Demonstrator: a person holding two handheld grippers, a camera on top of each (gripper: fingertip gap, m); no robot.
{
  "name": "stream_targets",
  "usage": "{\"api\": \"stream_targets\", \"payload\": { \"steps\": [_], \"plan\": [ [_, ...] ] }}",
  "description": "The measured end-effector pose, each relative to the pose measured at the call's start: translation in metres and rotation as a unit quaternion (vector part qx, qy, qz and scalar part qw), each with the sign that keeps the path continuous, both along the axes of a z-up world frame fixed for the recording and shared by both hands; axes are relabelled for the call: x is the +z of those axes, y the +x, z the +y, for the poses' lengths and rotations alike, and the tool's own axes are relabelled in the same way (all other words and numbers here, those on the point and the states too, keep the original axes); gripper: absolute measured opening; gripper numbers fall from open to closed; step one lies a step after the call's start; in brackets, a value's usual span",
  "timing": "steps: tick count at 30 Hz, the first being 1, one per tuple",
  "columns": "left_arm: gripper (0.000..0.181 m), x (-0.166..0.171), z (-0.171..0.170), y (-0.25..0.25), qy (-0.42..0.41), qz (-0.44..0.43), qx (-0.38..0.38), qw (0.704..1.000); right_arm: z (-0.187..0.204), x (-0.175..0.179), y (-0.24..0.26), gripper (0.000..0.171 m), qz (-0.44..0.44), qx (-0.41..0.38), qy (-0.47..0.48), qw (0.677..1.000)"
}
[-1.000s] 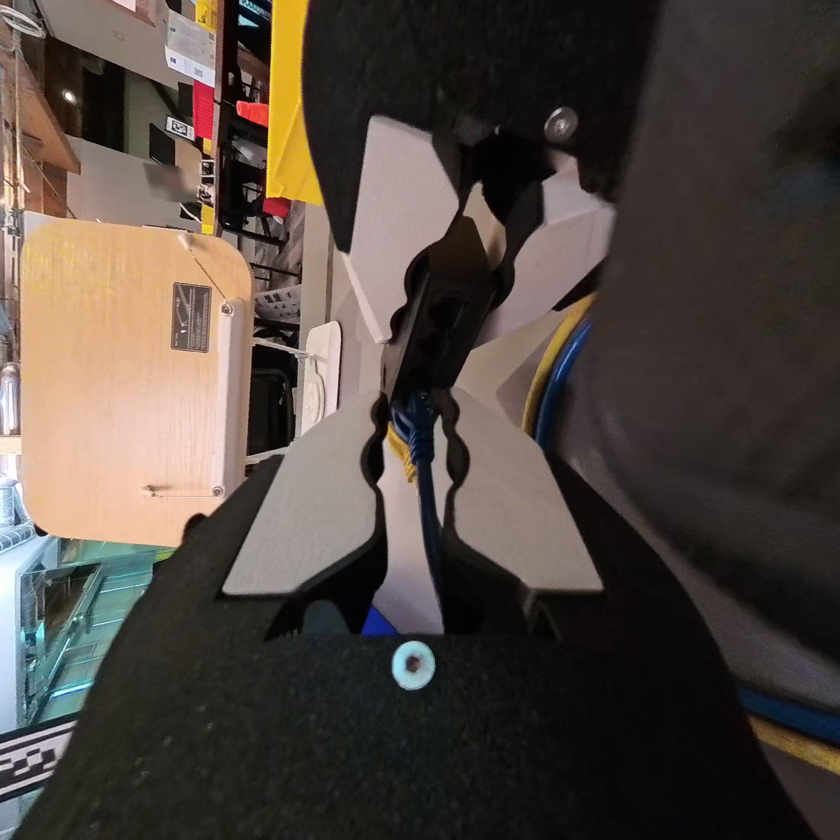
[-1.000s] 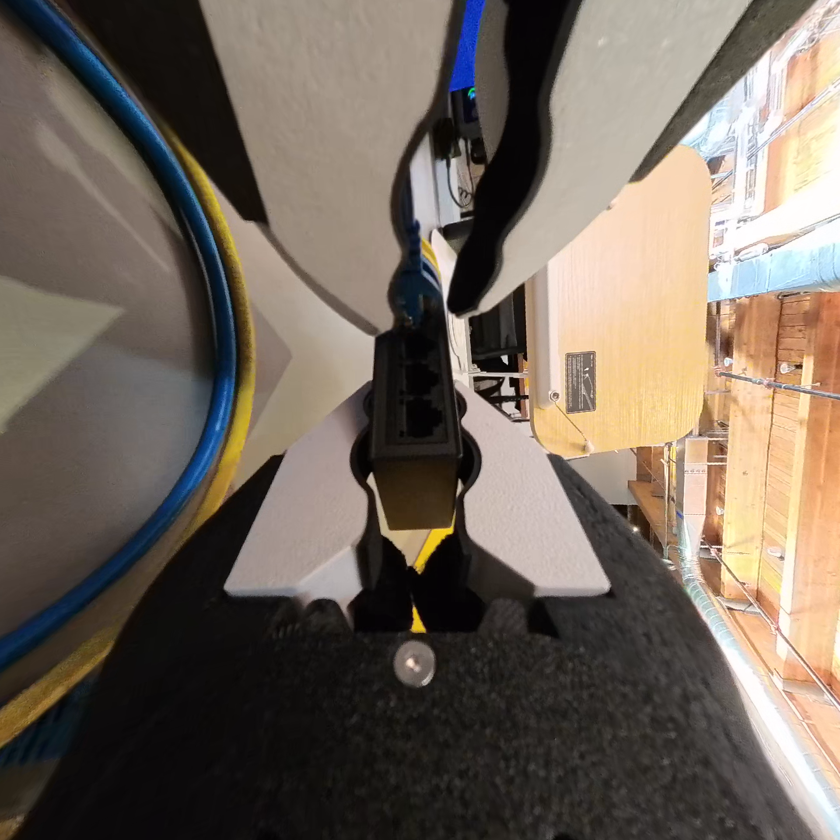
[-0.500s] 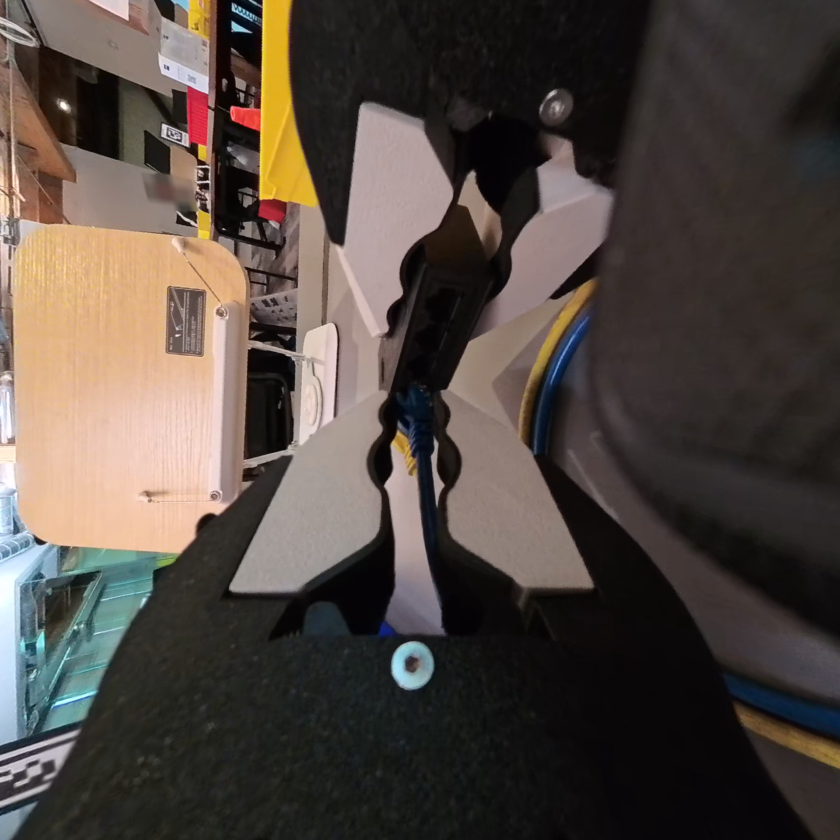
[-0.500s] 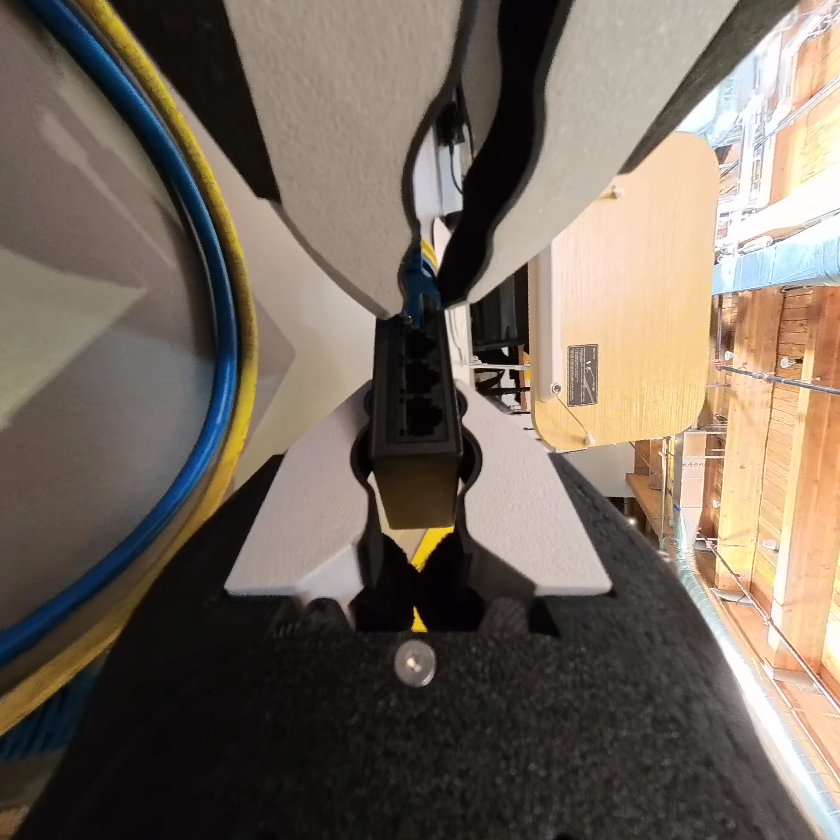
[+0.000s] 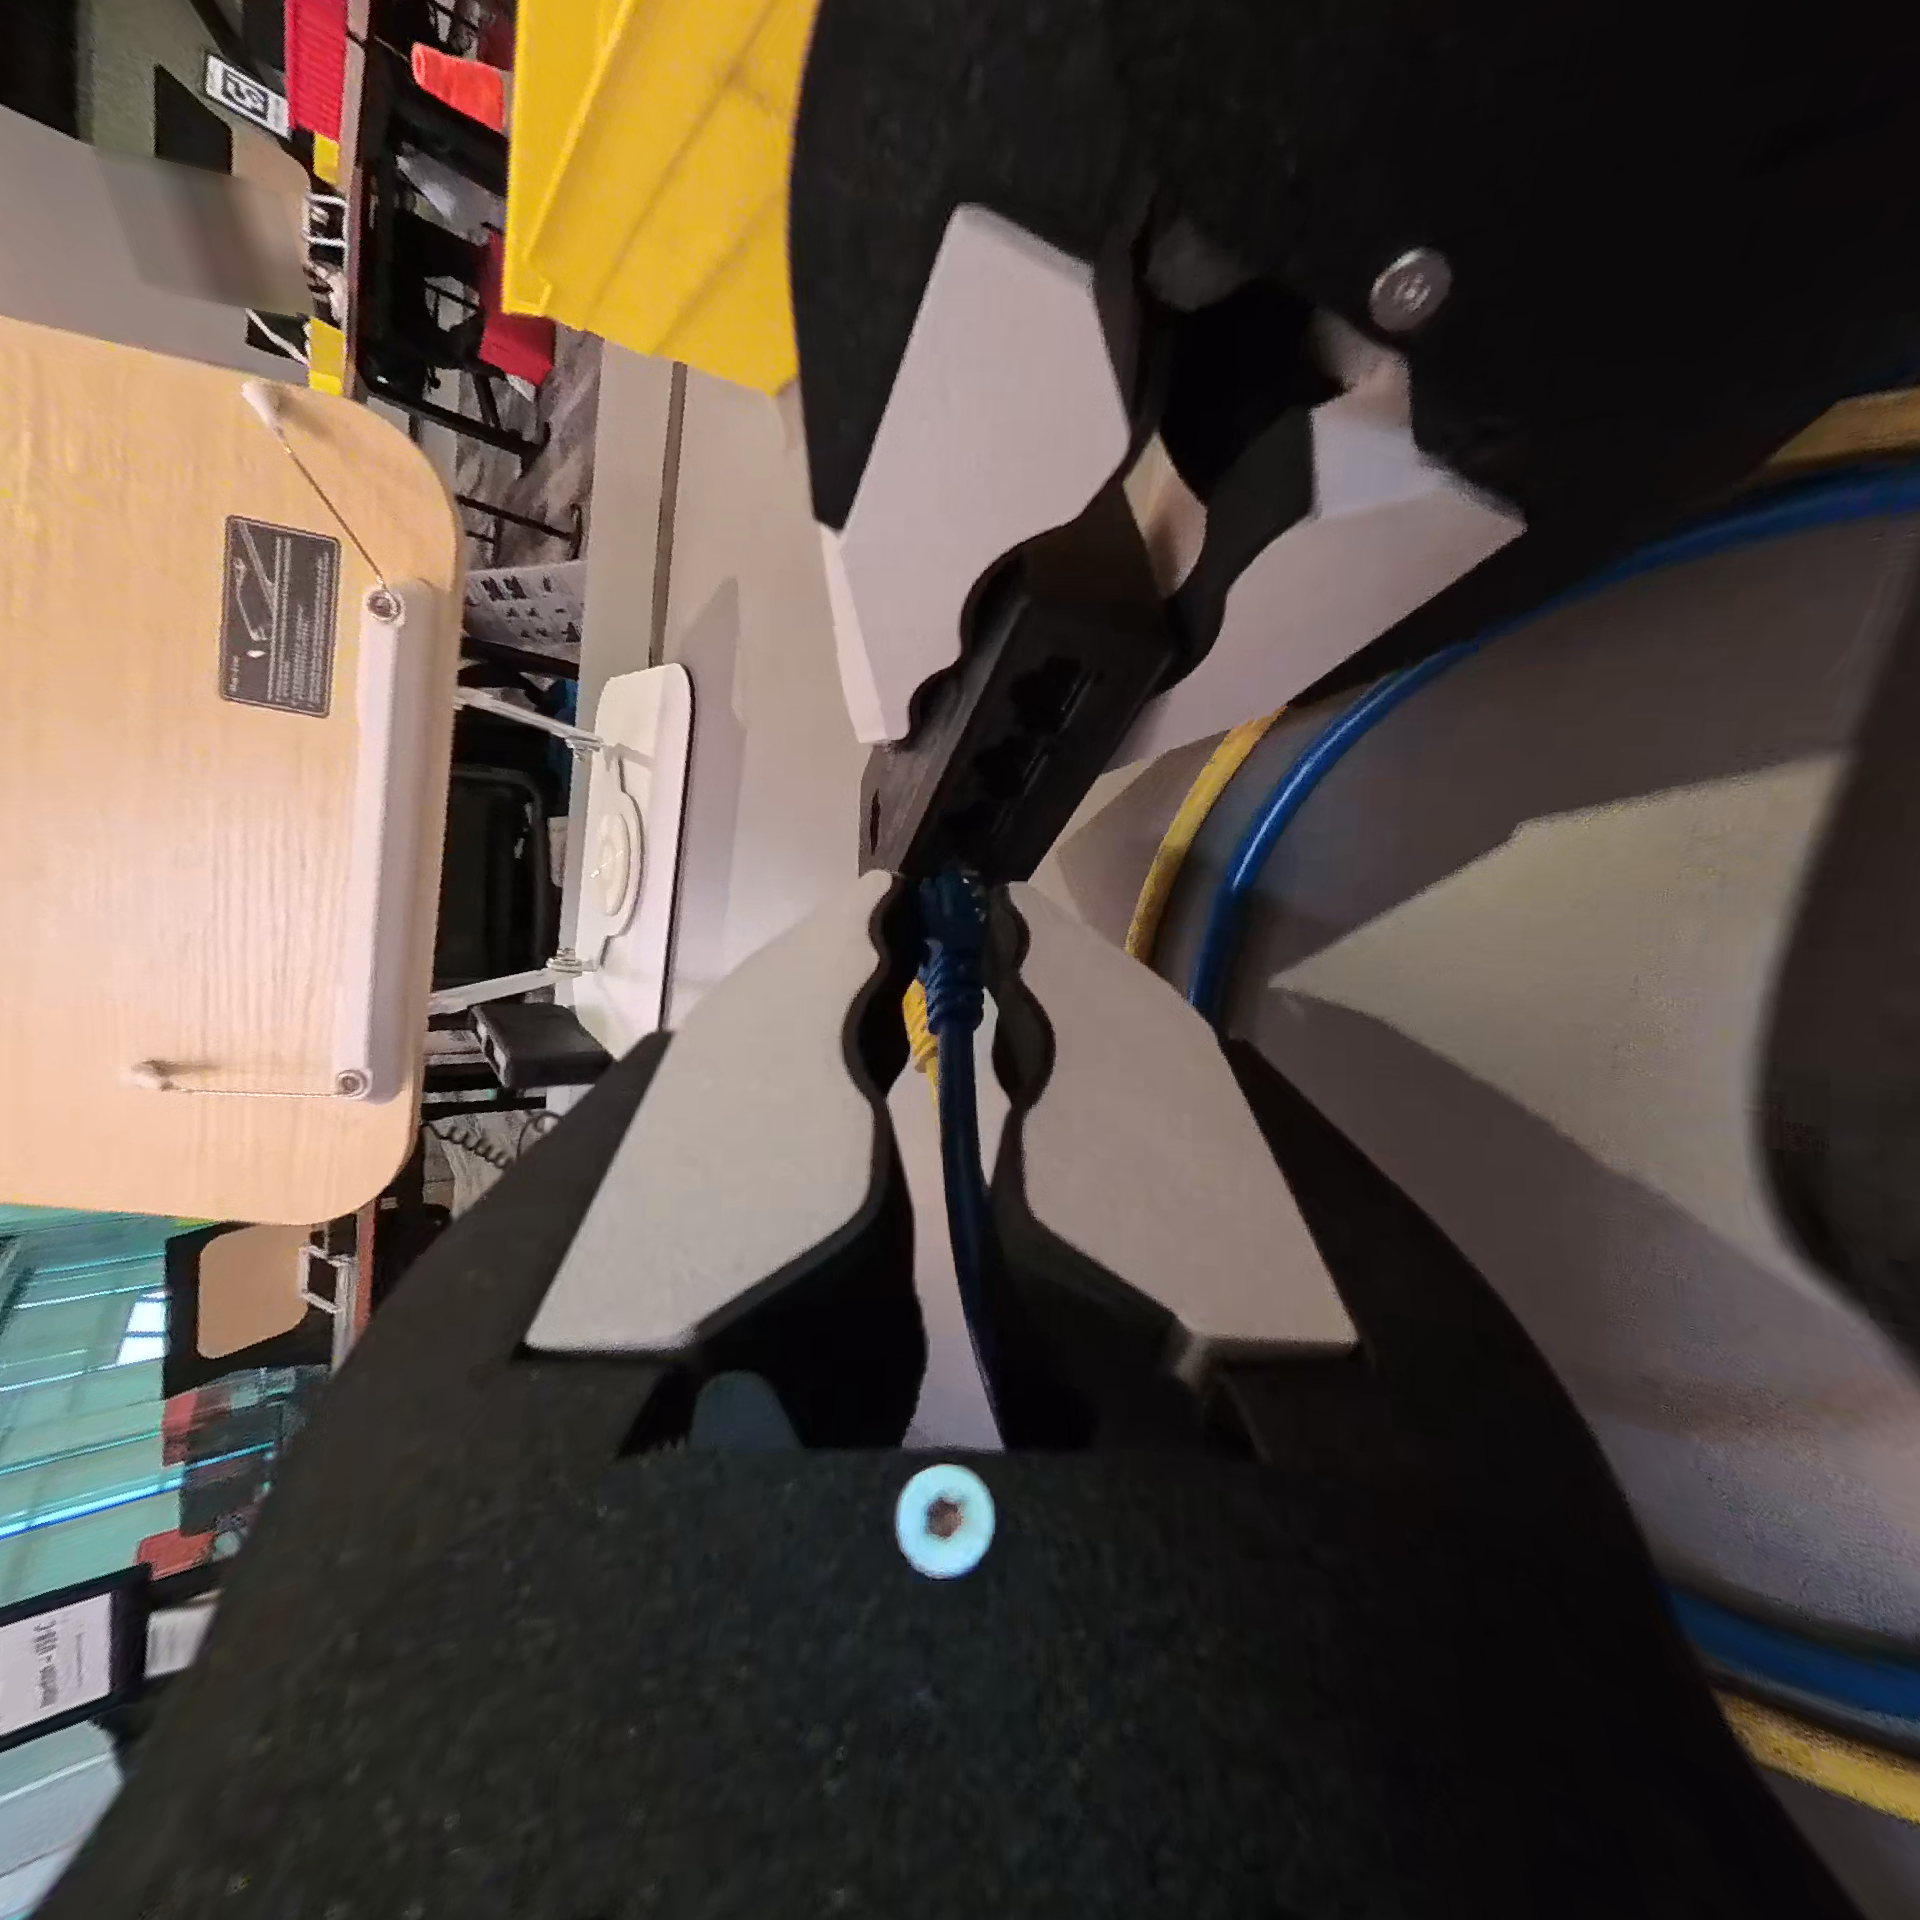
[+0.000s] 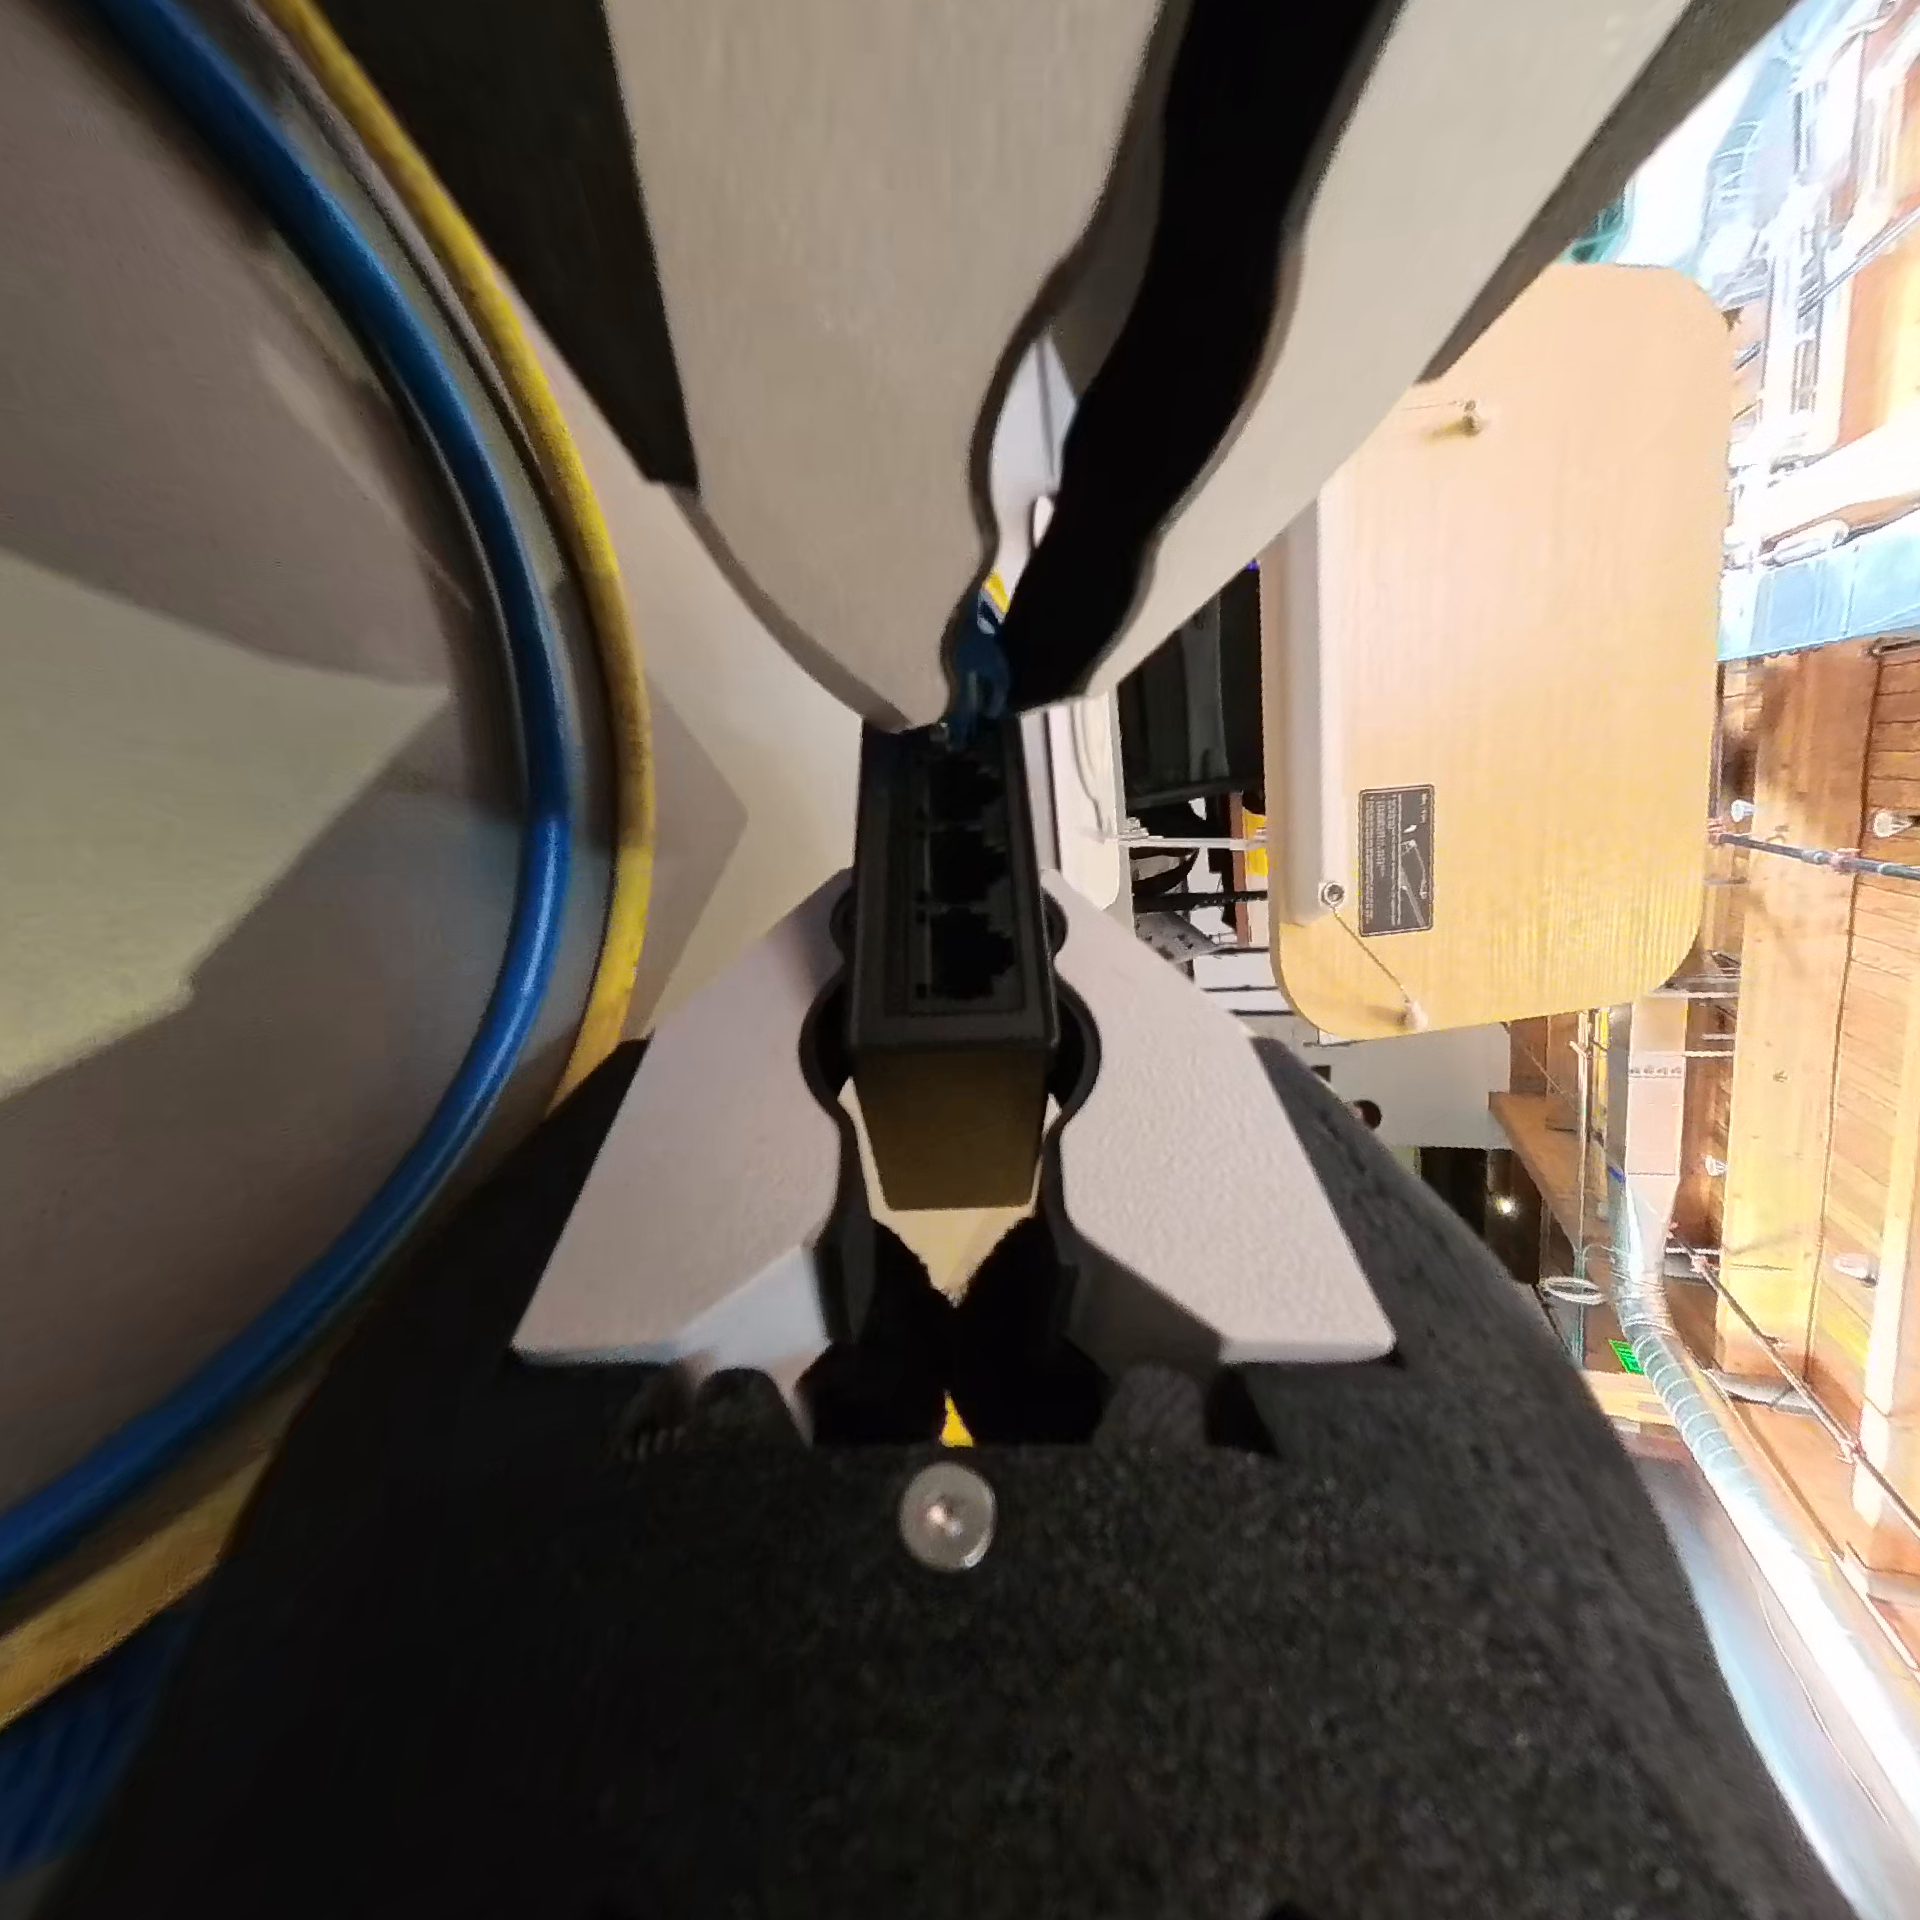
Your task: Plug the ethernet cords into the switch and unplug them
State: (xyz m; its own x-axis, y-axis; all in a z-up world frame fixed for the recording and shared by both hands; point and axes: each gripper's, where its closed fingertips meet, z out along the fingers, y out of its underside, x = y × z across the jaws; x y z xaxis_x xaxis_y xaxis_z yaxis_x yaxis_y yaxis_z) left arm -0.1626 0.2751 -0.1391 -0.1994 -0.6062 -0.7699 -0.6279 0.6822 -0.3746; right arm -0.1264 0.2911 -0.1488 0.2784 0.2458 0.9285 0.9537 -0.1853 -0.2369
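Your left gripper [image 5: 940, 935] is clenched on the blue cord [image 5: 961, 1101], pinching it just behind the plug [image 5: 951, 904], which sits at the end port of the switch [image 5: 1023, 727]. Your right gripper [image 6: 945, 997] is clamped on the switch [image 6: 945, 914] itself, squeezing its two long sides, port face turned to the right wrist camera with three ports showing empty. Both tools meet nose to nose in the air, away from any table. Whether the plug is fully seated or only at the mouth of the port is hard to tell, the fingers [image 6: 831, 416] cover the joint.

Handling, as a judgement: the switch looks like a small, light, hard plastic box, smooth on its sides, so it may twist in the pads if you push off-axis. Keep your hold across the body, not over the ports. The cord is soft and springy, the plug stiff with a thin latch tab that could snap. Grip the ribbed boot right behind the plug, as you do now, and push straight in.

A yellow cord [image 5: 1174, 831] and more blue cord [image 6: 447, 623] loop close beside the tools; their weight will drag a little
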Motion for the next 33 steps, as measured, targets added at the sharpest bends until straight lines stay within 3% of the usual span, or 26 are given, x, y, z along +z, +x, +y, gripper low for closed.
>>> {"api": "stream_targets", "payload": {
  "steps": [14, 16, 22, 33],
  "plan": [
    [0.015, -0.007, 0.0, -0.004, -0.019, -0.007, 0.028, 0.999, 0.001, -0.006, -0.002, 0.027, -0.023, -0.004, -0.006, 1.0],
    [0.023, -0.003, -0.005, -0.007, -0.074, -0.025, 0.042, 0.996, 0.0, -0.003, -0.004, 0.027, -0.008, 0.003, -0.004, 1.0],
    [0.009, 0.006, -0.007, -0.022, -0.224, -0.074, 0.088, 0.968, 0.0, 0.002, 0.002, 0.027, -0.011, -0.004, 0.007, 1.0],
    [0.006, 0.003, -0.005, -0.032, -0.213, -0.05, 0.121, 0.968, 0.003, -0.004, -0.005, 0.028, 0.007, 0.006, -0.006, 1.0]
  ]
}}
